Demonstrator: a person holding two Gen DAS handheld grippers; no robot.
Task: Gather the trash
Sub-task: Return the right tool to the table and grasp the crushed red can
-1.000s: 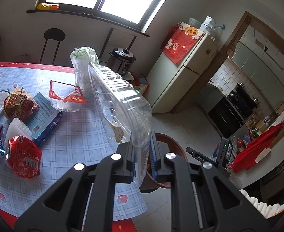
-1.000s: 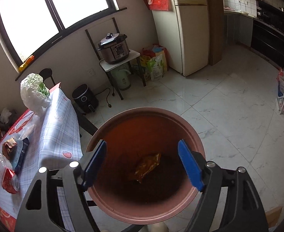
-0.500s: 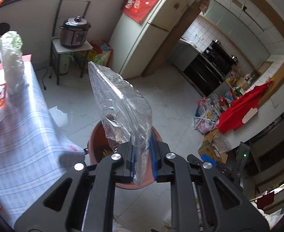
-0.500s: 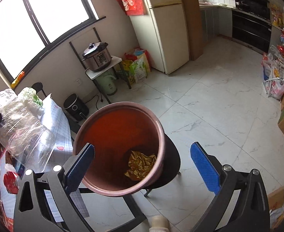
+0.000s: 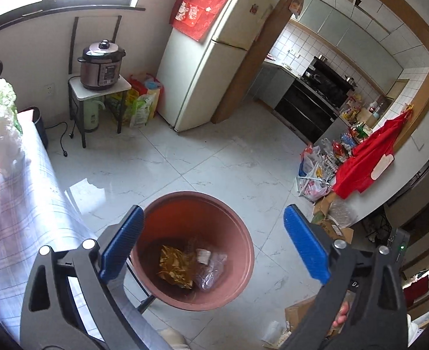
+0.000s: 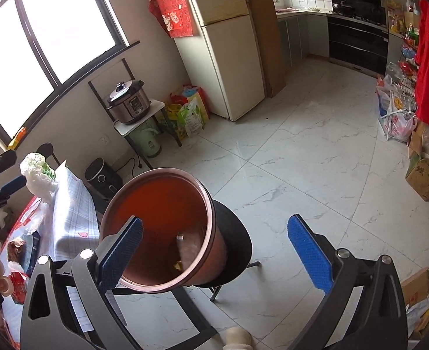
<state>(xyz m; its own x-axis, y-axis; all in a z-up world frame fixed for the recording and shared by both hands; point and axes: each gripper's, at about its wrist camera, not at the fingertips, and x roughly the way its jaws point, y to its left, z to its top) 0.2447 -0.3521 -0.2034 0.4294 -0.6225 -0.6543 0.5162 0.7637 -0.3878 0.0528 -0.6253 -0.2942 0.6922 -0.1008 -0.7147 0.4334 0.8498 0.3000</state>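
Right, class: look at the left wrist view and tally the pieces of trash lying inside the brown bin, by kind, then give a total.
Inside the brown bin:
Gold crinkled wrapper: 1
Clear plastic packaging, with a small white label: 1
Total: 2

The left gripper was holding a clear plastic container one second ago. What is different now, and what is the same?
The left gripper has just opened its jaws and let go of the clear plastic container, which now lies in the brown bin beside the golden wrapper. The view swung from the table to over the bin. The right gripper is open and empty as before; the bin kept its place.
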